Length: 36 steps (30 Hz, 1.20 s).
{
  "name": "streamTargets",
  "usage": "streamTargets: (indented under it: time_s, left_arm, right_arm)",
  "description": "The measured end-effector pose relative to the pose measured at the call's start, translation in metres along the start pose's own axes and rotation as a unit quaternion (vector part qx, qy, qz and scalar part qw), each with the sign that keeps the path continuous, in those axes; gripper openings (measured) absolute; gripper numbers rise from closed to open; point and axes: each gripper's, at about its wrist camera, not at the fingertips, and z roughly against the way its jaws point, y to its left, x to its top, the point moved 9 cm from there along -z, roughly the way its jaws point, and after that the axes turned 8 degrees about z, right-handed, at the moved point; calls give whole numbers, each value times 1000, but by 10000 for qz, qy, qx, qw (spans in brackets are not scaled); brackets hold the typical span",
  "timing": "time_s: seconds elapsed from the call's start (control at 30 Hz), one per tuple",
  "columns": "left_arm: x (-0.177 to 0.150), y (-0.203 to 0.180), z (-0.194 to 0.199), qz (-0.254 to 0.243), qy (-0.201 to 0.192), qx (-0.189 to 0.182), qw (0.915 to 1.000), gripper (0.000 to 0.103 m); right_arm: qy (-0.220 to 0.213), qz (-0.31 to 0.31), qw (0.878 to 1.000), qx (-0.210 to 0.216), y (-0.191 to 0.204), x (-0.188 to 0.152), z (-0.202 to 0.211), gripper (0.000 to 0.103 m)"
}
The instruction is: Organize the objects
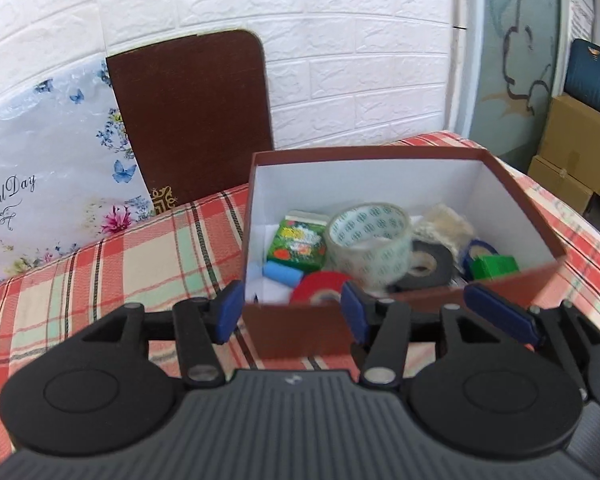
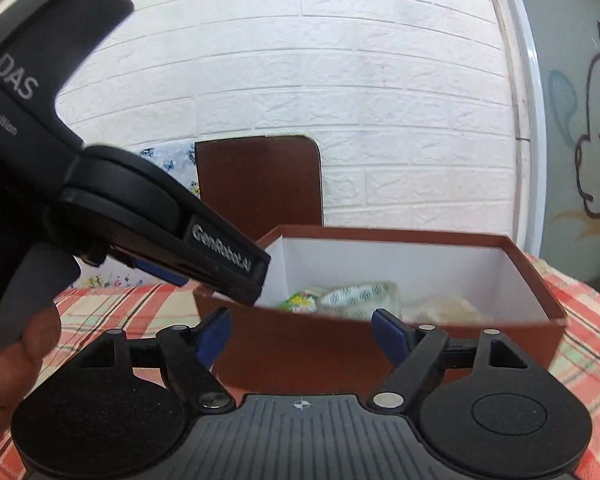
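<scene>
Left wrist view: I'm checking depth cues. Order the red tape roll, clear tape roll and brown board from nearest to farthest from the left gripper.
1. Red tape roll, against the box's near wall.
2. Clear tape roll, mid-box.
3. Brown board, leaning on the wall behind.

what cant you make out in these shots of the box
- Left wrist: red tape roll, lower part hidden by the box front wall.
- Left wrist: pale bundle in the back corner, blurred.
- Right wrist: most contents hidden by the near wall; left tongs cover the left corner.
</scene>
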Motion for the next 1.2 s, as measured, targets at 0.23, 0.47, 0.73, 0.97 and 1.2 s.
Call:
streamTargets:
  time_s: [0.23, 0.47, 0.73, 0.97, 1.2]
  left_arm:
    - [-32, 8, 29, 71, 66, 63, 9999, 64]
    - [-63, 32, 40, 189, 184, 379, 9989, 70]
    - [-96, 57, 47, 367, 340, 656, 9966, 79]
    - [-118, 69, 48, 489, 516, 747, 9947, 84]
    - [-133, 77, 46, 484, 656, 919, 9924, 93]
  right_arm:
    - [637, -573, 9962, 125, 2, -32, 25, 80]
    - [797, -891, 9927, 127, 10, -46, 58, 84]
    - [934, -1096, 9894, 196, 22, -55, 69, 86]
    - [961, -1032, 9898, 181, 33, -57, 75, 87]
    - [1095, -1137, 9873, 159, 30, -62, 69, 91]
